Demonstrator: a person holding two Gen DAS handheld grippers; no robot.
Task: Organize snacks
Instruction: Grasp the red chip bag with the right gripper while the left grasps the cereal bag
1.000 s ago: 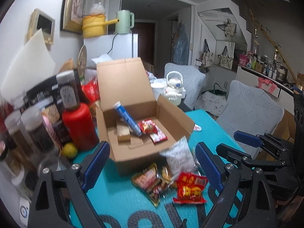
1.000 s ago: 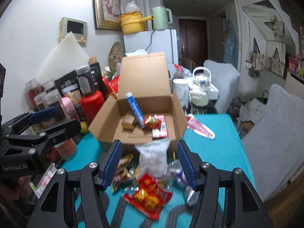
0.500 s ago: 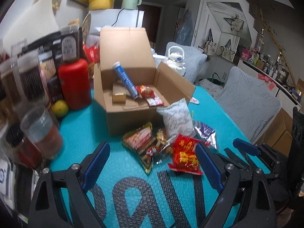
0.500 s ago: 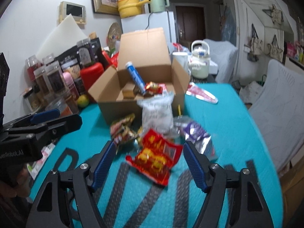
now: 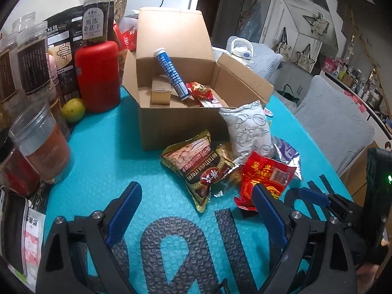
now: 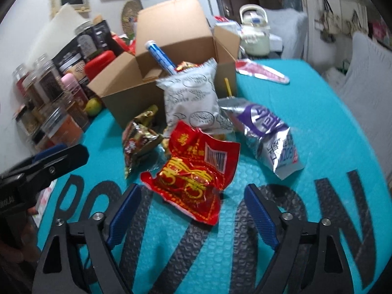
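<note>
Crowding the desk's [image 5: 103,152] left edge, jars [image 5: 31,56], a red canister [image 5: 96,76] and a cup [image 5: 41,144] hem in the open cardboard box [image 5: 181,112], where a blue tube [image 5: 171,72] leans tilted. Snack packets lie just before the box: a red packet [image 6: 193,174] nearest, long axis pointing diagonally boxward, against a white bag [image 6: 193,98]. The left gripper [image 5: 196,210] is spread empty; the right gripper [image 6: 193,210] has just been opening, its fingers [image 6: 259,218] flanking the red packet without touching, bare desk beneath.

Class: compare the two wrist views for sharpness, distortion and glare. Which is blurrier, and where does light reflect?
Left wrist view: sharp; print on the brown packet is readable; fisheye bends the room's edges. Right wrist view: softer throughout, with the box and jars smeared; glare on the silver pouch and the red packet.
</note>
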